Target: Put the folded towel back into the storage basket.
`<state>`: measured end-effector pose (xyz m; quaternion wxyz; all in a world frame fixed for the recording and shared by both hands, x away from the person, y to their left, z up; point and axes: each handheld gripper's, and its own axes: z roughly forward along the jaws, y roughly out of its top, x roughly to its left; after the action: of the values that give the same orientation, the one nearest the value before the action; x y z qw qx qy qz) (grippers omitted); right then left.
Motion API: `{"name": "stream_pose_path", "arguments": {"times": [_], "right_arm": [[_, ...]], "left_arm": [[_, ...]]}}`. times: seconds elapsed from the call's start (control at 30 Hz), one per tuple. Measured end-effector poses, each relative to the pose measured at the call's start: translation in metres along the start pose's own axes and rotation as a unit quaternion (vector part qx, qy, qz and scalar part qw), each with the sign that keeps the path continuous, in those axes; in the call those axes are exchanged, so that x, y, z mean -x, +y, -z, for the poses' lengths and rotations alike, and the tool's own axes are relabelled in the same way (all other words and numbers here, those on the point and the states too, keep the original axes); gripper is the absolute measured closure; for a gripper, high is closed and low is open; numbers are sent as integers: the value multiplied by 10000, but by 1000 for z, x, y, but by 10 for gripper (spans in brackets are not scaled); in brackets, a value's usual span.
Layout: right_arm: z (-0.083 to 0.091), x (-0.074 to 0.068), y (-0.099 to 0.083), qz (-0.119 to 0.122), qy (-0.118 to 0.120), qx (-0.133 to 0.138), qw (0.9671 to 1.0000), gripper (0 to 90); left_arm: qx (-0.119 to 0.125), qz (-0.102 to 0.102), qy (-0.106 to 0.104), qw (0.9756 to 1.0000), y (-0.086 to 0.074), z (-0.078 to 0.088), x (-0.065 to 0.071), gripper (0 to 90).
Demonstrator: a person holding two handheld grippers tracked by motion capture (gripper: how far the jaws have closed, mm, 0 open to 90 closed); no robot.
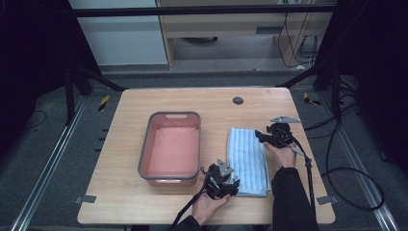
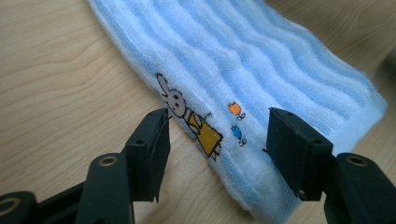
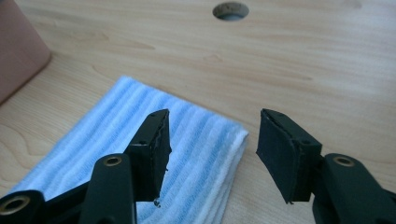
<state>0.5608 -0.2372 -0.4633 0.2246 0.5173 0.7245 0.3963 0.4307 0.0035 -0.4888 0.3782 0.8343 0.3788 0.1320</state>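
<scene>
From the high view we see a folded blue striped towel lying flat on the wooden table, just right of a pink rectangular tub with a grey rim. The left gripper sits at the towel's near corner, the right gripper at its far right edge.

In the left gripper view we find what the high view misses: a printed rabbit in a yellow dress and two small tulips on the plush, ribbed terry. The jaws stand released, straddling the towel's edge.

In the right gripper view, the jaws stand apart above the towel's far corner, gripping nothing; a round hole pierces the table beyond.
</scene>
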Motion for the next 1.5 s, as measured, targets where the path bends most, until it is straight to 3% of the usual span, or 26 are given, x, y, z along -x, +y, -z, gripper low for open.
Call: {"name": "stream_pose_path", "arguments": {"times": [0.43,0.7,0.83,1.1,1.5], "right_arm": [[-26,0,-13,55,-41,-487,9988,467],[-32,0,-17,26,-8,-632,9980,511],[-34,2,-20,-105,76,-637,9979,553],[-34,0,-23,-283,303,-557,9976,759],[-26,-1,-20,-334,348,-427,9979,825]], "left_arm": [[-91,96,10,9999,-2,-8,1,445],[-128,96,9,9999,-3,-9,2,488],[-141,162,-31,9998,-3,-11,3,526],[-167,166,-51,9997,-3,-11,6,627],[-82,335,-130,9993,-1,-9,5,816]]}}
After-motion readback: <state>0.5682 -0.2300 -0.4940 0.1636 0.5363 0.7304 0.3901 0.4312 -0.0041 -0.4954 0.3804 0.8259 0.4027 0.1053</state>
